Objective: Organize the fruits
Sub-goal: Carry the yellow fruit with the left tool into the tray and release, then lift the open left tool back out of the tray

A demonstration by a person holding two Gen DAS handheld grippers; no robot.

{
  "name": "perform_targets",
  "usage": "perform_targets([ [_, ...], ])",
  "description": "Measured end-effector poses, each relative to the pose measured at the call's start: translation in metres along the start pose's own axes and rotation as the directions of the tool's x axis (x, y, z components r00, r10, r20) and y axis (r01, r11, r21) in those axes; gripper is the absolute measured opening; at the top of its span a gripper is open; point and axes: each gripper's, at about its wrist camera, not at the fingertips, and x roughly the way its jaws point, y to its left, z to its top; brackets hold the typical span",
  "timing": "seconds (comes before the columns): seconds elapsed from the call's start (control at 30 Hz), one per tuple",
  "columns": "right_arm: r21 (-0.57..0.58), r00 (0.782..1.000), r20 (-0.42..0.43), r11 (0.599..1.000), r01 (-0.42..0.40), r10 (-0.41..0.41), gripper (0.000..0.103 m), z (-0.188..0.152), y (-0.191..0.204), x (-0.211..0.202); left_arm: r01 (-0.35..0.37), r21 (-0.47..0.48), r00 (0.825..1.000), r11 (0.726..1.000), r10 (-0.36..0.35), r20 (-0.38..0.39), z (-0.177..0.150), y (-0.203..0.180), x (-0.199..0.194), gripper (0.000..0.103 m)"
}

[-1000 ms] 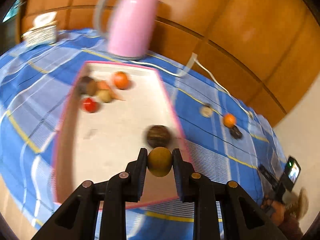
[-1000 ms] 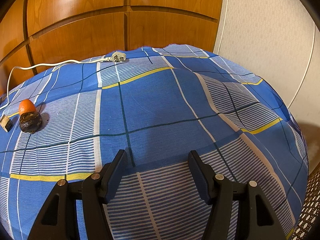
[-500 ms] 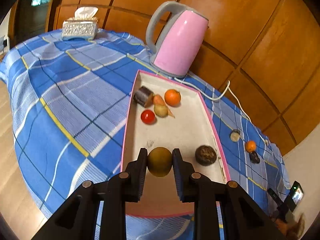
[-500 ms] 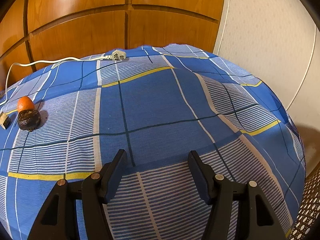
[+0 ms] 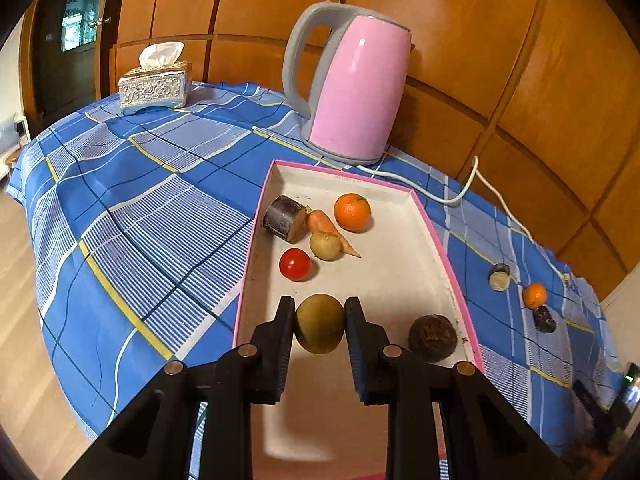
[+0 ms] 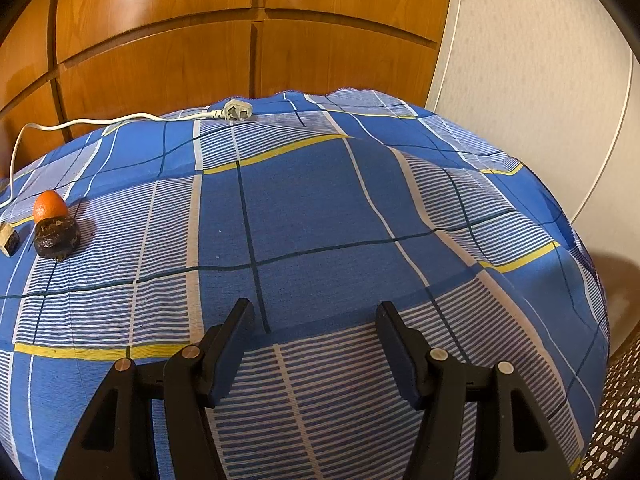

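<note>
My left gripper (image 5: 320,322) is shut on a green-brown kiwi (image 5: 320,323) and holds it above the near end of the pink-rimmed white tray (image 5: 432,232). In the tray lie an orange (image 5: 352,212), a carrot (image 5: 326,226), a small kiwi (image 5: 325,245), a tomato (image 5: 295,264), a dark cut piece (image 5: 284,218) and a dark round fruit (image 5: 433,338). On the cloth to the right lie a small orange (image 5: 534,295), a dark fruit (image 5: 545,319) and a cut piece (image 5: 500,277). My right gripper (image 6: 316,320) is open and empty over bare cloth; the orange (image 6: 49,206) and dark fruit (image 6: 56,237) lie far to its left.
A pink kettle (image 5: 352,84) stands behind the tray, its white cord (image 5: 472,184) running right to a plug (image 6: 237,111). A silver tissue box (image 5: 154,86) stands at the far left. Wooden panels back the table; the cloth drops off at the edges.
My left gripper has swung left and pulled back with the kiwi, so the tray and kettle now sit straight ahead. The right gripper has barely moved.
</note>
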Motion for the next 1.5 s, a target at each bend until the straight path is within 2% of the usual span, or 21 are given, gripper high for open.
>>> perform_targets([
  [0.23, 0.002, 1.0, 0.0, 1.0, -0.002, 0.002, 0.064, 0.0, 0.0, 0.0, -0.051, 0.0, 0.999, 0.999, 0.051, -0.018, 0.004, 0.0, 0.016, 0.026],
  [0.33, 0.002, 1.0, 0.0, 1.0, -0.002, 0.002, 0.064, 0.0, -0.001, 0.0, -0.066, -0.016, 0.998, 0.998, 0.066, -0.023, 0.005, 0.002, 0.019, 0.037],
  [0.5, 0.001, 1.0, 0.0, 1.0, -0.002, 0.002, 0.064, 0.0, -0.001, 0.0, -0.072, -0.011, 0.997, 0.997, 0.071, -0.008, 0.001, 0.002, 0.012, 0.042],
  [0.57, 0.001, 1.0, 0.0, 1.0, -0.002, 0.002, 0.064, 0.0, -0.001, 0.0, -0.065, -0.025, 0.998, 0.998, 0.065, -0.007, -0.003, 0.004, 0.009, 0.056],
  [0.63, 0.002, 1.0, 0.0, 1.0, -0.003, 0.003, 0.064, 0.0, -0.001, 0.0, -0.06, -0.045, 0.998, 0.997, 0.06, -0.005, -0.008, 0.006, 0.003, 0.061],
  [0.77, 0.001, 1.0, -0.003, 1.0, -0.002, 0.002, 0.064, 0.0, -0.001, 0.001, -0.062, -0.045, 0.998, 0.997, 0.062, -0.02, -0.024, 0.007, -0.006, 0.062],
  [0.87, 0.001, 1.0, -0.008, 1.0, -0.002, 0.002, 0.064, 0.0, 0.0, 0.001, -0.064, -0.055, 0.998, 0.996, 0.064, -0.008, -0.039, 0.007, -0.017, 0.071],
  [0.93, 0.004, 1.0, -0.013, 1.0, -0.003, 0.003, 0.064, 0.002, -0.001, 0.002, -0.071, -0.048, 0.997, 0.996, 0.071, 0.006, -0.048, 0.006, -0.025, 0.071],
  [1.03, 0.006, 1.0, -0.02, 1.0, -0.005, 0.005, 0.064, 0.003, -0.001, 0.002, -0.096, -0.036, 0.995, 0.995, 0.097, 0.035, -0.058, 0.005, -0.034, 0.081],
  [1.17, 0.009, 0.999, -0.042, 1.0, -0.002, 0.003, 0.064, 0.008, 0.0, 0.003, -0.117, -0.056, 0.993, 0.992, 0.118, 0.017, -0.061, 0.008, -0.032, 0.082],
  [1.3, -0.001, 0.994, -0.08, 0.998, -0.069, 0.069, 0.064, 0.012, 0.004, 0.002, -0.137, -0.079, 0.99, 0.987, 0.14, 0.028, -0.06, 0.013, -0.035, 0.088],
  [1.37, -0.018, 0.987, -0.096, 0.992, -0.128, 0.126, 0.064, 0.014, 0.012, 0.0, -0.153, -0.091, 0.988, 0.984, 0.155, 0.024, -0.06, 0.017, -0.034, 0.092],
  [1.5, -0.059, 0.965, -0.123, 0.969, -0.239, 0.231, 0.064, 0.014, 0.035, -0.003, -0.153, -0.09, 0.988, 0.984, 0.153, -0.015, -0.064, 0.019, -0.027, 0.092],
])
